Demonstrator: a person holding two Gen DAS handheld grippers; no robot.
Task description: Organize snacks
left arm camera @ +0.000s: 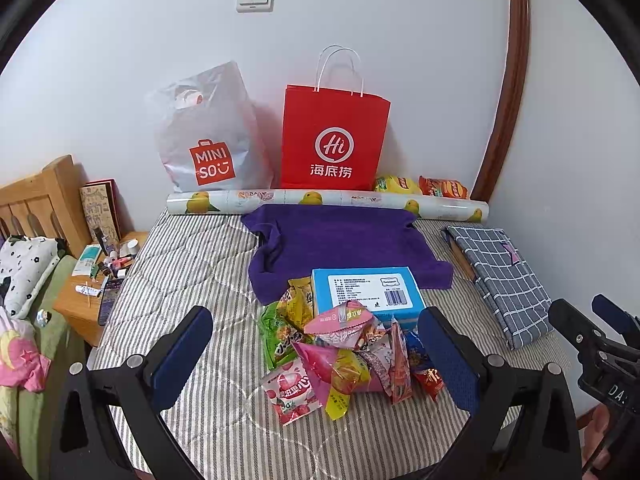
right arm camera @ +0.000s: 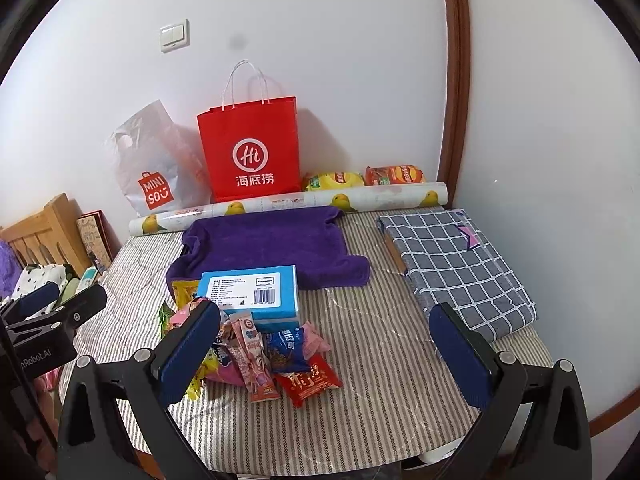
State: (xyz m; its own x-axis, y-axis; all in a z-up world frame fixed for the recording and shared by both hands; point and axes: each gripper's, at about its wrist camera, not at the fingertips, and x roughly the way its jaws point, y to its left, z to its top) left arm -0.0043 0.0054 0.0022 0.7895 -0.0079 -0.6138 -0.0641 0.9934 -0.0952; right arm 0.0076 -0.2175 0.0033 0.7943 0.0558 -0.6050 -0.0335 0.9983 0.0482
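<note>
A heap of small snack packets [left arm camera: 340, 356] in pink, green, yellow and red lies on the striped mattress [left arm camera: 192, 280], against a light blue box [left arm camera: 366, 292]. My left gripper [left arm camera: 316, 344] hovers above the heap, open, fingers spread on either side of it and holding nothing. In the right wrist view the same snack packets [right arm camera: 264, 356] and blue box [right arm camera: 252, 290] sit at lower left. My right gripper [right arm camera: 324, 344] is open and empty, its left finger over the heap's edge. A purple towel [left arm camera: 340, 244] lies behind the box.
A red paper bag [left arm camera: 334, 140] and a white Miniso plastic bag [left arm camera: 212, 140] lean on the wall behind a rolled lemon-print sheet [left arm camera: 328, 202]. Chip bags [left arm camera: 420, 186] lie at the back right. A folded checked cloth [left arm camera: 500, 276] is on the right, a cluttered bedside table [left arm camera: 92, 292] on the left.
</note>
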